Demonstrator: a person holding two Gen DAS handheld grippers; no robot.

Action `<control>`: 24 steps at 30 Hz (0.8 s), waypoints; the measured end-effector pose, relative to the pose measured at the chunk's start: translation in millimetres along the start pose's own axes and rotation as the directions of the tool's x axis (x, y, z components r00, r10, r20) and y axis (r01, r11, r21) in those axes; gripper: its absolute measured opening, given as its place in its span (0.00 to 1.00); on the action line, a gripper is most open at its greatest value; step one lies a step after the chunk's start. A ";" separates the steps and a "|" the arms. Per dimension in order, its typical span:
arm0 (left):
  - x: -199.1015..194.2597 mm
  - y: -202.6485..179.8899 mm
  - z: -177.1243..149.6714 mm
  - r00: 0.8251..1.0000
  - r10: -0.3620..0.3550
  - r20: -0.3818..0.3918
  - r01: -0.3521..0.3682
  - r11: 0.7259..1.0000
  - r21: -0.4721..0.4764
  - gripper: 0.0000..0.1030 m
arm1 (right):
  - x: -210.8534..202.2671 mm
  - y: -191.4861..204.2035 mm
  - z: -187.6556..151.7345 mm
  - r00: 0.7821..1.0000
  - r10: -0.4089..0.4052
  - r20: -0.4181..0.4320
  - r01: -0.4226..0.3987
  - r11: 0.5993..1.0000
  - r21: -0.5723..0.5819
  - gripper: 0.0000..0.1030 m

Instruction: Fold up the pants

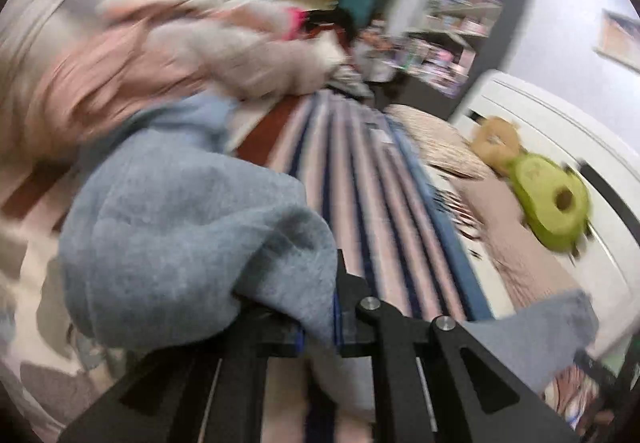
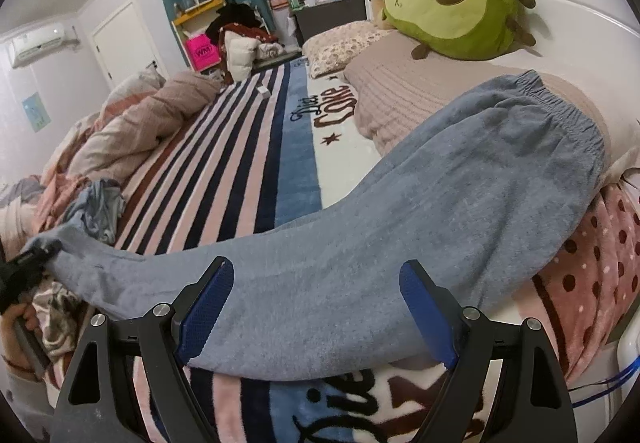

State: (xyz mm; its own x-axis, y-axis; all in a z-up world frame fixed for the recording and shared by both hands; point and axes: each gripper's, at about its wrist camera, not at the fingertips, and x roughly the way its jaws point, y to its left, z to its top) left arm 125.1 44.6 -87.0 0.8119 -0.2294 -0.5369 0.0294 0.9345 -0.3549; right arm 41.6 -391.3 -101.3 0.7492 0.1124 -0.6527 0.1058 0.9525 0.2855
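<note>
A wide striped fleece blanket [image 2: 224, 147] in pink, navy and blue covers the bed, with a rumpled beige and pink quilt [image 2: 132, 131] heaped along its far left side. Across the blanket lie the blue-grey fleece pants [image 2: 400, 227], stretched out long: the elastic waistband rests at the right near the beige pillow [image 2: 400, 83], and the legs run leftward to the cuff end. A green avocado-shaped plush toy [image 2: 452, 3] sits on the pillow against the white headboard [image 2: 560, 23], well apart from the pants. The right gripper [image 2: 316, 307] hovers over the middle of the pant legs, its blue-padded jaws spread wide with the fabric showing between them, not clamped. The left gripper [image 1: 320, 323] has its jaws closed tight on a bunched fold of the pants [image 1: 192, 235] at the cuff end, and that view is motion-blurred.
</note>
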 end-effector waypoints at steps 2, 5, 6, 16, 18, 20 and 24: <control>2.0 -26.9 1.6 0.999 -0.051 -0.015 0.052 0.996 0.067 0.07 | -4.0 -3.5 -0.6 1.000 0.009 0.011 -0.009 1.000 0.006 0.80; 17.6 -76.0 -6.9 0.988 -0.137 -0.078 0.148 0.976 0.158 0.07 | -9.3 -9.6 -2.4 1.000 0.020 0.020 -0.020 1.000 0.011 0.80; 25.6 -90.1 -12.5 0.980 -0.164 -0.111 0.182 0.967 0.176 0.07 | -10.7 -11.1 -3.1 1.000 0.022 0.022 -0.022 1.000 0.011 0.80; 101.7 -171.5 -101.9 0.883 -0.181 -0.433 0.325 0.902 0.284 0.10 | -9.2 -23.9 -22.0 0.999 0.046 -0.021 -0.045 0.999 0.030 0.80; 99.0 -171.5 -103.6 0.865 -0.197 -0.461 0.356 0.888 0.290 0.35 | -5.9 -23.2 -25.7 0.998 0.054 -0.037 -0.053 0.998 0.031 0.80; 81.6 -166.8 -101.5 0.865 -0.240 -0.441 0.391 0.873 0.292 0.60 | -3.3 -20.5 -26.8 0.997 0.059 -0.046 -0.057 0.998 0.027 0.80; 39.1 -145.1 -83.1 0.904 -0.227 -0.363 0.351 0.878 0.326 0.67 | 1.8 -6.8 -25.7 0.995 0.086 -0.051 -0.085 0.996 0.011 0.80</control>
State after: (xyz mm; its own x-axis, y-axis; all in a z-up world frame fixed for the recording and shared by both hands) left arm 104.1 -122.7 -120.2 0.5155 -0.5180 -0.6826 0.5007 0.8285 -0.2507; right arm 25.4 -390.2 -122.5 0.7210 0.2082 -0.6609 0.0485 0.9363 0.3479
